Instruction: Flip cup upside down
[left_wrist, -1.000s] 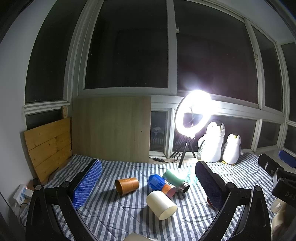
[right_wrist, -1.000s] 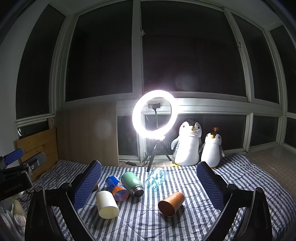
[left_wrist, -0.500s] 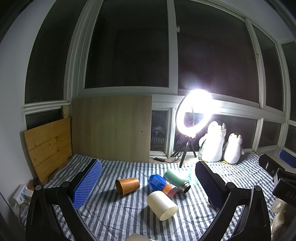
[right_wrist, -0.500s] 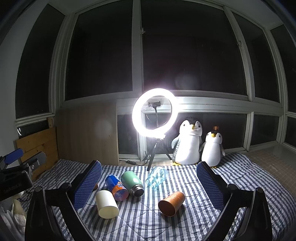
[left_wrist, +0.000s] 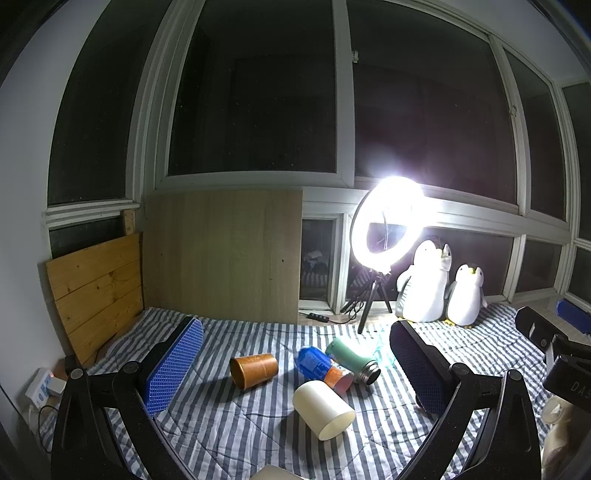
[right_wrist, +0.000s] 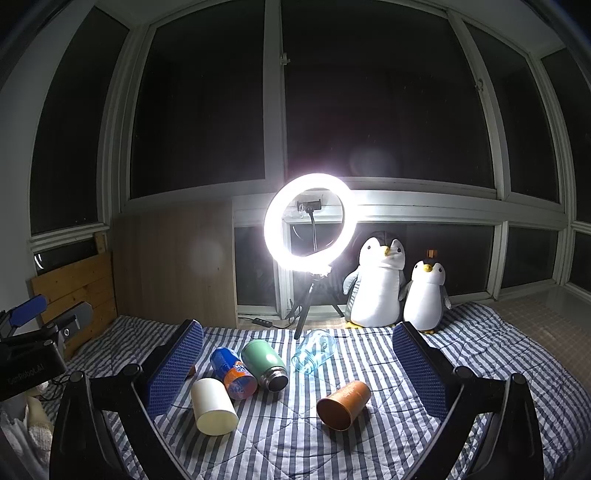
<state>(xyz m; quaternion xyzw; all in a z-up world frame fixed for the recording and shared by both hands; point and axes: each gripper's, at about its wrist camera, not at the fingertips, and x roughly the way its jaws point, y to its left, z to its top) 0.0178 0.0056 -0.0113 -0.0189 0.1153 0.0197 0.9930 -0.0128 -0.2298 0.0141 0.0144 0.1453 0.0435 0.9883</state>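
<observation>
Across the whole lower scene spreads a bed under a blue-and-white striped blanket (right_wrist: 480, 354), backed by dark windows. Against the sill stand a glowing ring light (right_wrist: 309, 218) on a tripod and two plush penguins (right_wrist: 380, 284). Left tongs (left_wrist: 295, 365) and right tongs (right_wrist: 297, 365) both hang above the blanket, spread wide and gripping nothing. Between their pads lie the vessels, all on their sides: a cream cup (right_wrist: 214, 405) nearest the left side, touching a blue and orange can (right_wrist: 232, 373), which rests against a green flask (right_wrist: 265, 364). A clear glass jar (right_wrist: 314, 350) lies just beyond, near the tripod foot. An orange cup (right_wrist: 343, 404) lies apart from the others, mouth toward the right wrist camera.
</observation>
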